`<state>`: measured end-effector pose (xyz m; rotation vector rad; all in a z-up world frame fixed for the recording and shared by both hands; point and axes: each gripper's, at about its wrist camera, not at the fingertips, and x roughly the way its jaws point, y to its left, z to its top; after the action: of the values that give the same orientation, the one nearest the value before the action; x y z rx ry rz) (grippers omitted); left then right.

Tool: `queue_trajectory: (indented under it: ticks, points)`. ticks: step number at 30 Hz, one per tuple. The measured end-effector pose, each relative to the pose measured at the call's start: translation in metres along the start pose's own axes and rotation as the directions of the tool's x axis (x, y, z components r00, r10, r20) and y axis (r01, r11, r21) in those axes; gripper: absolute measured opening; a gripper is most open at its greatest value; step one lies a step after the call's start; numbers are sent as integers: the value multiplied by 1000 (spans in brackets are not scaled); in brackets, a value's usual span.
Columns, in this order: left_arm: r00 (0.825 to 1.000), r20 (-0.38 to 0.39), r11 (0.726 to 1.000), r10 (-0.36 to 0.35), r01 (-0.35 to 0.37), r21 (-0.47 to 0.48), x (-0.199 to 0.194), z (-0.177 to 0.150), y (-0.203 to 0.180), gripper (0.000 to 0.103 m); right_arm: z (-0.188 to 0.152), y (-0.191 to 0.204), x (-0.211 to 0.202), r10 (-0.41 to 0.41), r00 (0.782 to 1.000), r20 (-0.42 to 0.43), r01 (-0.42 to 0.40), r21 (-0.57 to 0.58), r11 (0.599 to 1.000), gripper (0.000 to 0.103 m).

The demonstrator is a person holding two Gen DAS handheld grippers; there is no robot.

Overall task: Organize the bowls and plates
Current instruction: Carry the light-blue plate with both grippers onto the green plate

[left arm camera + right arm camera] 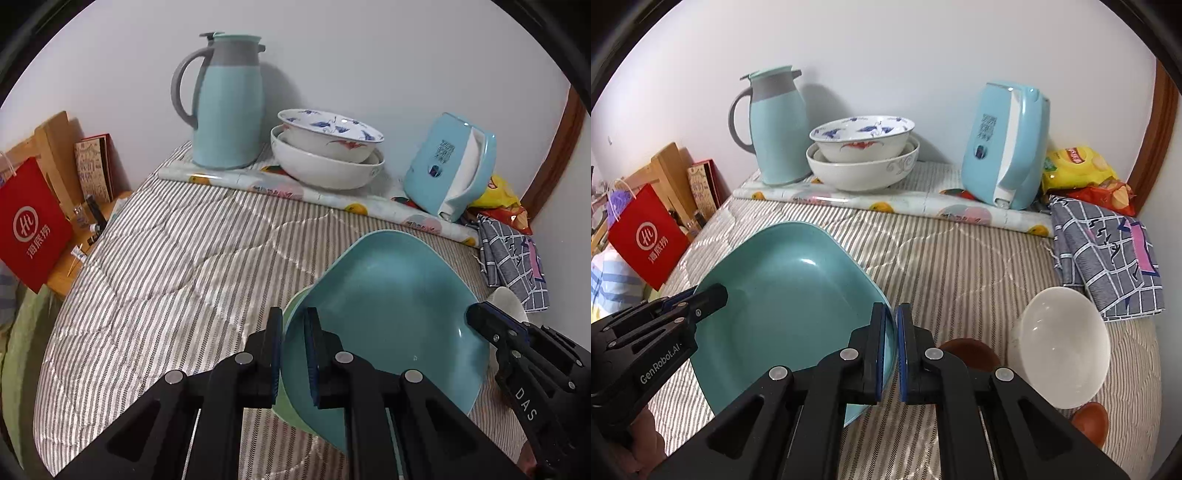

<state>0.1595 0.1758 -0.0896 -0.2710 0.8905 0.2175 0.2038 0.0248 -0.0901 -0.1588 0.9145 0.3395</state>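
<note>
left claw (293, 354): clamped on the left rim of the teal plates, one finger on each side of the edge.
right claw (891, 350): closed on the right rim of the blue plate (790, 314), its fingers pinching the edge.
plates: 2, square with rounded corners, nested; the blue plate sits on top of a green plate (291, 402) that only shows as a sliver at the left rim. Both are tilted and held above the bed between the 2 claws.
stacked bowls: 2 at the back, a blue-patterned bowl (862, 138) sitting inside a larger white bowl (864, 170), on the rolled floral sheet (886, 205).
loose bowls: 1 white bowl (1063, 347) on the bed to the right of the right claw, tipped toward the camera.
brown items: 2 small brown round pieces (969, 352) just beside the white bowl; can't tell what they are.
bed (184, 258): striped quilt, carries everything.
jug (227, 99): 1, pale blue with grey handle, upright left of the stacked bowls.
kettle (1006, 144): 1, pale blue, standing right of the stacked bowls.
cloth (1108, 258): 1 checked cloth at the right edge of the bed.
snack bags (1082, 166): 2, yellow and red, behind the cloth.
red bag (31, 225): 1, far left, off the bed.
</note>
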Motion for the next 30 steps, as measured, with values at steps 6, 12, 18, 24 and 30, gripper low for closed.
queue_trajectory:
  ticks: [6,12,18,24,30]
  points:
    - [999,-32,1000,-4,3,-12,14,-5,6,12,-2,6,12,-8,1000,-27,8,-17,1000,6]
    - [998,-59,1000,4,-5,-12,26,-11,10,12,-4,9,25,-15,999,-52,13,-44,999,6]
    - [996,-87,1000,16,-16,-1,36,-16,9,12,-8,9,35,-25,997,-77,20,-59,998,6]
    - [995,-99,1000,27,-26,5,42,-20,9,12,-10,9,45,-21,996,-89,15,-68,998,7]
    - [994,-105,999,37,-37,4,47,-16,11,12,-5,12,52,-19,996,-90,11,-87,996,7]
